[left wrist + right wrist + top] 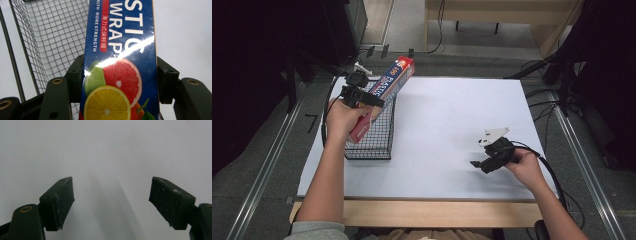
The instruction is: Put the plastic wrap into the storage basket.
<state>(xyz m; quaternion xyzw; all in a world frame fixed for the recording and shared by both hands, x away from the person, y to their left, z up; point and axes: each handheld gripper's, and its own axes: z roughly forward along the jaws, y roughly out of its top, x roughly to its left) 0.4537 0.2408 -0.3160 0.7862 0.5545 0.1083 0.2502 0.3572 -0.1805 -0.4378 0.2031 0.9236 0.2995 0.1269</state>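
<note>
A long blue and red plastic wrap box [388, 84] with citrus fruit printed on it [120, 62] leans tilted over a black wire basket [374, 131]. My left gripper [360, 96] is shut on the box near its lower half, its two black jaws pressed against the box's sides [120, 82]. The basket's mesh [50, 37] lies behind and to the left of the box in the left gripper view. My right gripper [479, 162] rests low over the white sheet at the right, its jaws wide apart with nothing between them [111, 200].
A white sheet [452, 120] covers the table, with a wooden strip [422, 212] along the near edge. Metal rails [262, 175] run along both sides. Cables [557, 185] trail from the right gripper. Dark equipment stands around the far side.
</note>
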